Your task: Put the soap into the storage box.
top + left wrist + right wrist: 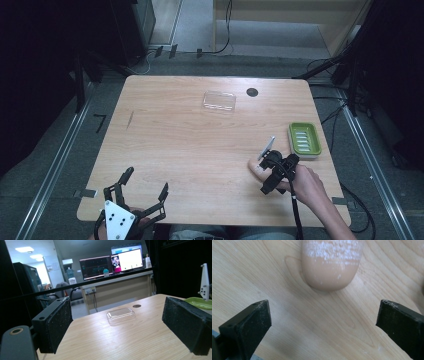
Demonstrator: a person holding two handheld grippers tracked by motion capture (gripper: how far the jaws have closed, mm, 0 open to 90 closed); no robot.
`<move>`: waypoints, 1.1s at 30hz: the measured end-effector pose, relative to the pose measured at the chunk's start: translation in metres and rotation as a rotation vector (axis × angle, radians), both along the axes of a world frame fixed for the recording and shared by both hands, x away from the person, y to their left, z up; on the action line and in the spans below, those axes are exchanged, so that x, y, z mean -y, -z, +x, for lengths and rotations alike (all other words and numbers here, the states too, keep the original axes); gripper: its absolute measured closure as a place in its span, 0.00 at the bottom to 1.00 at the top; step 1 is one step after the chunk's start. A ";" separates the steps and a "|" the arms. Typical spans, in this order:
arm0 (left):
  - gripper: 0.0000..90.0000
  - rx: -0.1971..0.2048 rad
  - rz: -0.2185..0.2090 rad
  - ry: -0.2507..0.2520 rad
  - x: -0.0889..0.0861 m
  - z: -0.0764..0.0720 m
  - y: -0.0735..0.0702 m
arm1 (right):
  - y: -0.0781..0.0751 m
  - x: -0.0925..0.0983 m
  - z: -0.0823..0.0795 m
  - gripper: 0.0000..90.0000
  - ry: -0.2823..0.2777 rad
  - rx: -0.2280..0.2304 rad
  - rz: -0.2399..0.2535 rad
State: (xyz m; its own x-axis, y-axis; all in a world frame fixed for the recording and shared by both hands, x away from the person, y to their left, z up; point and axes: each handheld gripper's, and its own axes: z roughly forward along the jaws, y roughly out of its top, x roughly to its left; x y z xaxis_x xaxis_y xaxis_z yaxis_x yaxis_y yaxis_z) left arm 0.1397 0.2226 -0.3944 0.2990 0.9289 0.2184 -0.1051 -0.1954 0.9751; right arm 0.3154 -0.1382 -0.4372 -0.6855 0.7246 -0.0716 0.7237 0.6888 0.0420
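Two tools, both spread wide and empty, over a wooden counter (200, 145).

Left tool (145, 192) sits at the near left corner; right tool (322, 322) hovers near right, just short of a tan, white-dusted soap bar (331, 263) lying on the wood. A green soap dish (305, 140) rests at the right edge, a clear plastic lid (219, 101) toward the far side.

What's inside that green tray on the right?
The green tray holds a pale ridged insert. Nothing else seems to lie on it, though whatever is under the insert is covered.
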 end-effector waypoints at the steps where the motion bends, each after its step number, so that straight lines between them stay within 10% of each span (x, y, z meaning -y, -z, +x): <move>1: 0.11 0.000 0.000 0.000 0.000 0.000 0.000 | 0.000 -0.001 0.001 0.00 -0.001 0.000 0.002; 33: 0.11 -0.001 -0.002 -0.001 0.000 0.000 0.000 | 0.017 -0.022 0.045 0.00 0.016 -0.011 0.041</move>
